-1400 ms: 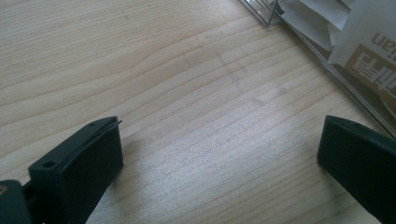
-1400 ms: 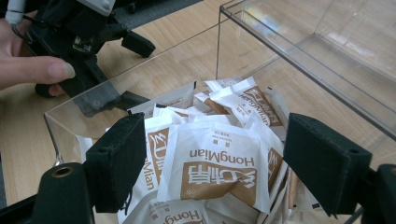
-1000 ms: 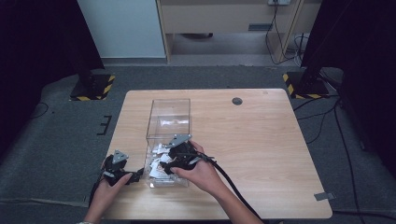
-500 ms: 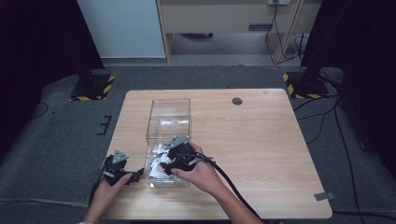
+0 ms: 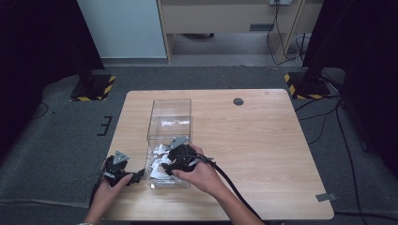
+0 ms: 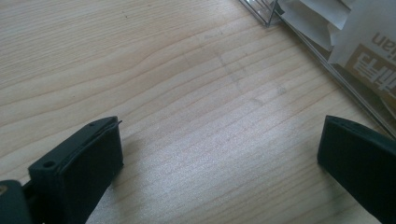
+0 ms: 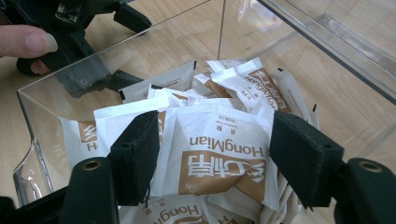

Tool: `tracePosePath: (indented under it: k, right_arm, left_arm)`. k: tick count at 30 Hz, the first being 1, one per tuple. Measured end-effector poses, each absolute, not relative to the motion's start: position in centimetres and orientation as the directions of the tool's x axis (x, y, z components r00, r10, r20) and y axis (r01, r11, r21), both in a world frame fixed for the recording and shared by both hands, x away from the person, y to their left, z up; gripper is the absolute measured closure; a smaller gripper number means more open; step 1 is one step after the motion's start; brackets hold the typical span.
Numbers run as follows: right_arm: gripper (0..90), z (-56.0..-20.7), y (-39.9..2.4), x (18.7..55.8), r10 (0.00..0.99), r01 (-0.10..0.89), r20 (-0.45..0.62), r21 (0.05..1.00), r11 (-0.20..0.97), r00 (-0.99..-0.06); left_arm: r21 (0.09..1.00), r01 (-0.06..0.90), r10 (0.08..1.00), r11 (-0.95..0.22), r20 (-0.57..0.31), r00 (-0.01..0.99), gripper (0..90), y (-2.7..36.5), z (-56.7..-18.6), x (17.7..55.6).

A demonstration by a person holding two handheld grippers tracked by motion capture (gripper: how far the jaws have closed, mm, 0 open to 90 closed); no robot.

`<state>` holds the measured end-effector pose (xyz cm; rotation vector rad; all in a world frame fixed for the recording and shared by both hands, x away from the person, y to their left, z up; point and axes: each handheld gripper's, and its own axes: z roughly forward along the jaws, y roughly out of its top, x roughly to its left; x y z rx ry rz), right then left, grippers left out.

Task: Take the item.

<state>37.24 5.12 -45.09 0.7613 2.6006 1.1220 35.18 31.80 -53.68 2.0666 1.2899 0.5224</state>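
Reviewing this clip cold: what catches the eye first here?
A clear plastic box on the near-left part of the wooden table, with a heap of white and brown sachets at its near end. The right hand-held gripper is down in the box, jaws open to either side of the top sachet. The left hand-held gripper rests open on the table just outside the box's left wall.
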Motion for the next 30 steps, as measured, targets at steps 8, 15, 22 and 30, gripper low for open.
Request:
tracePosePath:
  k: [8, 15, 22, 30]
  right_arm:
    - [37.0, -45.14, 5.15, 37.33, 0.529, 0.377, 0.013, 0.718, 0.585, -0.848]
    - [38.0, -45.23, 5.25, 37.34, 0.533, 0.379, 0.011, 0.715, 0.587, -0.846]
    - [40.7, -45.34, 5.37, 37.36, 0.526, 0.377, 0.008, 0.708, 0.598, -0.85]
    - [53.6, -45.36, 5.35, 37.25, 0.511, 0.359, -0.005, 0.705, 0.611, -0.86]
  left_arm:
    - [0.697, 0.644, 0.898, -0.315, -0.001, 0.44, 0.0, 31.8, -53.68, 35.18]
    - [0.697, 0.644, 0.898, -0.314, -0.001, 0.44, 0.0, 31.8, -53.68, 35.18]
    - [0.697, 0.644, 0.898, -0.315, -0.001, 0.44, 0.0, 31.81, -53.68, 35.18]
    - [0.697, 0.644, 0.898, -0.315, -0.001, 0.44, 0.0, 31.8, -53.68, 35.18]
